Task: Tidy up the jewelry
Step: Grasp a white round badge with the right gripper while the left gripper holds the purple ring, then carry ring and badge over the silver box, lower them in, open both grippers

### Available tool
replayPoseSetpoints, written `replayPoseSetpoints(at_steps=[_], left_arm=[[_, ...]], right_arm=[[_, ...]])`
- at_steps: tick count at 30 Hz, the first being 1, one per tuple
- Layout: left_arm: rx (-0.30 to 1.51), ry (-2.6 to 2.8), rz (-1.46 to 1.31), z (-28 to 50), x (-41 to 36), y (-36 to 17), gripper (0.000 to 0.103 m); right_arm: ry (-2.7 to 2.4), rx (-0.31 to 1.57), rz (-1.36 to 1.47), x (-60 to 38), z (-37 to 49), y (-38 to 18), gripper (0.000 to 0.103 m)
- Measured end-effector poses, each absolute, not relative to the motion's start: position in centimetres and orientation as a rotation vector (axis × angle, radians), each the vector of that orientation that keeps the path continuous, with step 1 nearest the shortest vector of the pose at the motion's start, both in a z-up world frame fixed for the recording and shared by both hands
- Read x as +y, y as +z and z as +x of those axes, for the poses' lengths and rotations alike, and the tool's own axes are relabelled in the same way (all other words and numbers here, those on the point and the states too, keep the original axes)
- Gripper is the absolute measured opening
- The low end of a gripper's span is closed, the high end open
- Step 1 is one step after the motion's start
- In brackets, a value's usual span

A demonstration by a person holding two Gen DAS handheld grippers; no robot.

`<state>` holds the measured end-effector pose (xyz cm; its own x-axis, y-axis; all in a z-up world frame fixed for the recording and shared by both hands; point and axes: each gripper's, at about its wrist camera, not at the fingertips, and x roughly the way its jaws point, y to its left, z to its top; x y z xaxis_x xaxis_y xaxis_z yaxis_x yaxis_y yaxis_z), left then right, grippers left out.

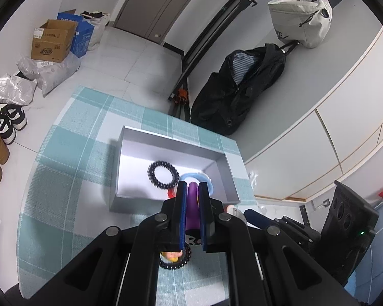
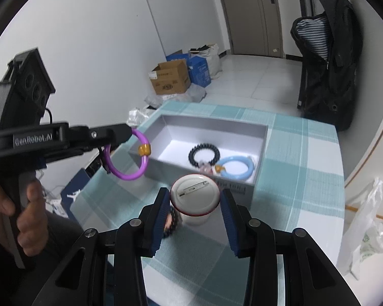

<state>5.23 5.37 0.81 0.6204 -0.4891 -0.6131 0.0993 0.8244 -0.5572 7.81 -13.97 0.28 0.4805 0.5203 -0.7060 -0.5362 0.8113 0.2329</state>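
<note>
My left gripper [image 1: 192, 186] is shut on a purple bracelet [image 1: 192, 204] with a gold bead; in the right wrist view the gripper [image 2: 115, 142] holds the bracelet [image 2: 130, 176] in the air beside the near left corner of the silver box [image 2: 150, 160]. My right gripper [image 2: 195, 201] is shut on a round white pin badge [image 2: 195, 195], back side up, just in front of the box. Inside the box [image 1: 130, 199] lie a black beaded bracelet [image 2: 203, 155] and a light blue bracelet [image 2: 236, 167]. Another dark beaded bracelet [image 2: 171, 223] lies on the cloth under my right gripper.
The box sits on a teal checked tablecloth [image 2: 293, 158]. A black jacket [image 2: 326, 63] hangs at the back right. Cardboard boxes [image 2: 171, 79] and bags stand on the floor by the wall. A plastic bag [image 2: 367, 227] hangs off the table's right side.
</note>
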Motion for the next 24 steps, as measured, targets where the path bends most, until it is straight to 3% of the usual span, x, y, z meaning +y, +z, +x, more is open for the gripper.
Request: replayPoseSetpoints(at_steps=[24], left_arm=[[0.829, -0.316, -0.486, 9.5, 5.7, 0.5, 0.005]], right_arm=[[0.690, 0.858, 0.077, -12.7, 14.4, 1.1, 0.039]])
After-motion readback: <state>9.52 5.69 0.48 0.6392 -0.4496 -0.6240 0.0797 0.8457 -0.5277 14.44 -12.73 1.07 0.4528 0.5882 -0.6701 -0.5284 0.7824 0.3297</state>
